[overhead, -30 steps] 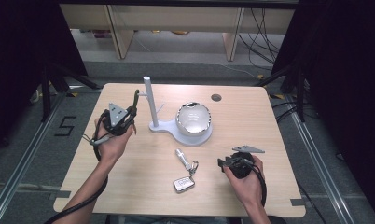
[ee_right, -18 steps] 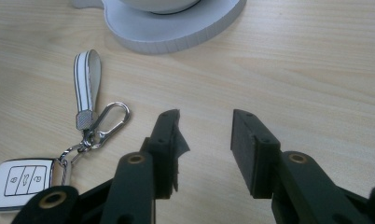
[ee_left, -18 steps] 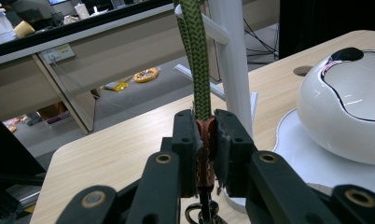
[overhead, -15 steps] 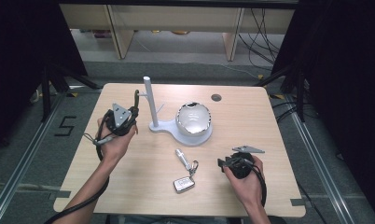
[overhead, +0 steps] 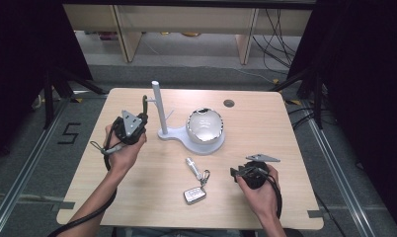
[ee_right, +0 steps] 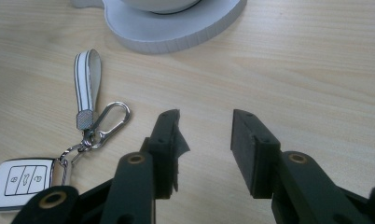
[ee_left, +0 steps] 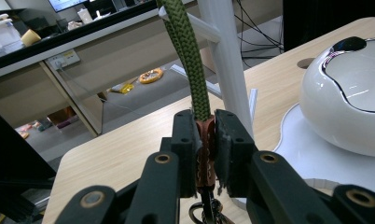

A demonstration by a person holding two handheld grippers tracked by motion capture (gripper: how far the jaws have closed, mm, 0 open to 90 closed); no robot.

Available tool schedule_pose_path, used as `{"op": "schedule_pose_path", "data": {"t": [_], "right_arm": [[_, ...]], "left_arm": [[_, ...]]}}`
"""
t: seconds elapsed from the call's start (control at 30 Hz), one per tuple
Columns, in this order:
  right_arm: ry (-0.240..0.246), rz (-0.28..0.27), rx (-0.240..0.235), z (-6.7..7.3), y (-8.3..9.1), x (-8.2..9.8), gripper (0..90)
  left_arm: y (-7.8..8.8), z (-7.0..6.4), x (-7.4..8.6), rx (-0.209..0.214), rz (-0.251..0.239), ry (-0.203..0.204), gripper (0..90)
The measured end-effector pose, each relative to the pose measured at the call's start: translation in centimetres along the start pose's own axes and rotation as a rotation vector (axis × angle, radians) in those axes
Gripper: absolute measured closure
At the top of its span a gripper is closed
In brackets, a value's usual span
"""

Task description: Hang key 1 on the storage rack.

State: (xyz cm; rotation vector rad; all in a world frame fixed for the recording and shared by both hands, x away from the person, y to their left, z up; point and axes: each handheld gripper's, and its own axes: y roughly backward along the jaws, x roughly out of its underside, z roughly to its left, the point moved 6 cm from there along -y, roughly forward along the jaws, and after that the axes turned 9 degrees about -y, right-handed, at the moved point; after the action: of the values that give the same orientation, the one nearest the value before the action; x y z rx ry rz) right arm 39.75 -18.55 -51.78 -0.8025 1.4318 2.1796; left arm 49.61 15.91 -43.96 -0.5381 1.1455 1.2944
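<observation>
**Green strap held up at the stand's peg, second key set waiting**

While my left claw pinches the brown leather end of a green woven strap, I hold its loop up against the white stand beside a peg. Whether the loop sits over the peg, I cannot tell. My right claw rests open and empty on the desk, near the white key fob, which I judge comes next.

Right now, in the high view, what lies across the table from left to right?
Left gripper holding the green strap → white post → key fob → white bowl → right gripper.
</observation>
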Motion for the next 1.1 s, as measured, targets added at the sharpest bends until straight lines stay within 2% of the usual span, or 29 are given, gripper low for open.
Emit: {"op": "schedule_pose_path", "data": {"t": [0.3,0.53,0.57,0.6,0.83,0.87,0.93,1.07,1.1], "right_arm": [[0.004,0.004,-0.003,0.0,0.2,0.0,62.4],[-0.018,0.006,-0.003,0.1,0.2,0.0,62.4],[-0.045,0.016,-0.003,0.3,0.3,0.1,62.4],[-0.004,0.005,-0.004,0.0,0.2,0.0,62.4],[-0.003,0.004,-0.004,0.0,0.2,0.0,62.4],[-0.018,0.009,-0.003,0.1,0.2,0.1,62.4],[0.006,0.003,0.004,-0.1,0.3,0.0,62.4],[0.007,0.002,0.001,-0.1,0.3,0.0,62.4],[-0.029,0.011,-0.008,0.2,0.3,0.1,62.4]], "left_arm": [[0.0,-0.3,-0.1,-0.023,0.007,-0.049,77.3],[-0.2,-0.3,-0.1,-0.013,0.008,-0.050,76.7],[-0.2,-0.4,-0.2,-0.009,0.004,-0.050,76.4],[-0.2,-0.4,-0.2,-0.007,0.001,-0.050,76.0],[-0.5,-0.9,-0.3,0.002,-0.001,-0.072,76.1],[-0.5,-0.9,-0.3,0.002,-0.001,-0.074,76.1],[-0.5,-1.0,-0.3,-0.002,0.000,-0.074,76.2],[-0.6,-1.0,-0.3,0.000,-0.003,-0.062,75.2],[-0.6,-1.0,-0.3,0.010,-0.010,-0.056,74.8]]}}
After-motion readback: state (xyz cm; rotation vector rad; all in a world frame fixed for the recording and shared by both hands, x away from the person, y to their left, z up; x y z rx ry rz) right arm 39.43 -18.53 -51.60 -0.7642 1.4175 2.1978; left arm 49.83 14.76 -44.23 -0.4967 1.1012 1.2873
